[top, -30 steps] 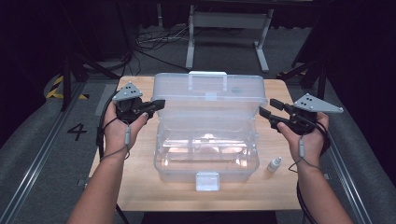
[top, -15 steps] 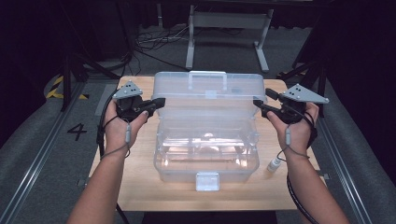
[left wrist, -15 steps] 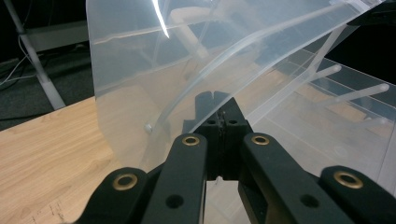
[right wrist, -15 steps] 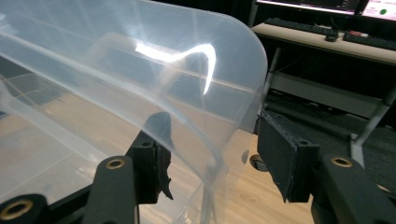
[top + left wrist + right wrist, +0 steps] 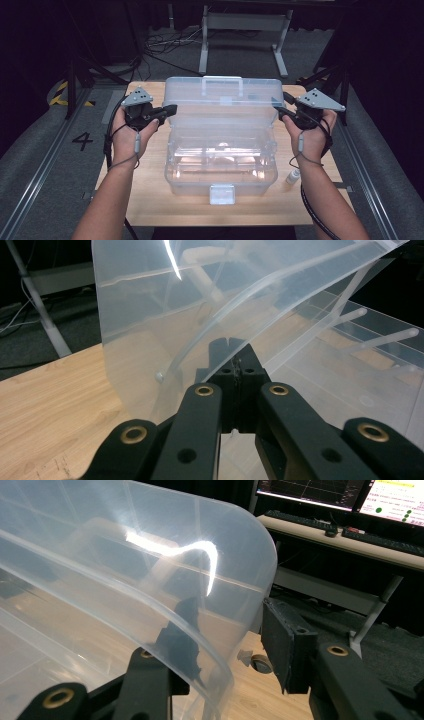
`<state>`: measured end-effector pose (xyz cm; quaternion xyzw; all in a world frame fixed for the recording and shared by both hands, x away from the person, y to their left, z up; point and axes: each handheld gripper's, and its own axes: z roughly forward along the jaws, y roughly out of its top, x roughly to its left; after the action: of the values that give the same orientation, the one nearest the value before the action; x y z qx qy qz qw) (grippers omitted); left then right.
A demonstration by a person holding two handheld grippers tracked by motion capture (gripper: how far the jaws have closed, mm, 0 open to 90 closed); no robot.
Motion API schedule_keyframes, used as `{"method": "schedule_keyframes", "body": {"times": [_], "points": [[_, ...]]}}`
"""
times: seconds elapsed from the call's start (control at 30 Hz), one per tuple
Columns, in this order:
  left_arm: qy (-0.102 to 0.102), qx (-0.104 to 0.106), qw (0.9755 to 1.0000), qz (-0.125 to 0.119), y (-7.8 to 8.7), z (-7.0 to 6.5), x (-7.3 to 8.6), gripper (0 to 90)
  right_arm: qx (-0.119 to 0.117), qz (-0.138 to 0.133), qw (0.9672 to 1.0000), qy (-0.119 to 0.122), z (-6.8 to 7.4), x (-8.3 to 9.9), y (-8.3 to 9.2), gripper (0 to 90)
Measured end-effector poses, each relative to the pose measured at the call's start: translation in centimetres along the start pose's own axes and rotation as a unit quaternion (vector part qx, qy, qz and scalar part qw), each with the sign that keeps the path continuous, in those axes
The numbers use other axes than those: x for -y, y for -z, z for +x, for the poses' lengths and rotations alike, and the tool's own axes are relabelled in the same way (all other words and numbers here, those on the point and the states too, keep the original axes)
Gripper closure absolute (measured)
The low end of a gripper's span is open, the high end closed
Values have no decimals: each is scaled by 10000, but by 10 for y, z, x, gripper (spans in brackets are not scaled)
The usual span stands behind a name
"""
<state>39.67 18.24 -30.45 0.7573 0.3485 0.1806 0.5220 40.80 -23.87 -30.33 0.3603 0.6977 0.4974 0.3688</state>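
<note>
A clear plastic toolbox stands on the wooden table with its lid raised. My left gripper is shut on the lid's left edge; in the left gripper view the jaws meet on the clear lid at the left gripper's tips. My right gripper straddles the lid's right edge. Its jaws have just been closing, with the lid between them. The outer pad stands a little off the plastic, and the other jaw shows through it, so the right gripper is open.
A small white bottle stands on the table right of the box. The box's front latch hangs at the near side. A metal stand and cables lie on the floor beyond the table. Monitors sit behind.
My right gripper has moved left up to the lid's right edge and its jaws have narrowed around it. The left gripper and the lid have stayed put.
</note>
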Motion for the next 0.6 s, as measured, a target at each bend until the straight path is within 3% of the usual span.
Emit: {"method": "schedule_keyframes", "body": {"times": [0.6], "points": [[42,49,10000,24,6,-1,4,884,138,17,9999,-16,-2,3,3,728]]}}
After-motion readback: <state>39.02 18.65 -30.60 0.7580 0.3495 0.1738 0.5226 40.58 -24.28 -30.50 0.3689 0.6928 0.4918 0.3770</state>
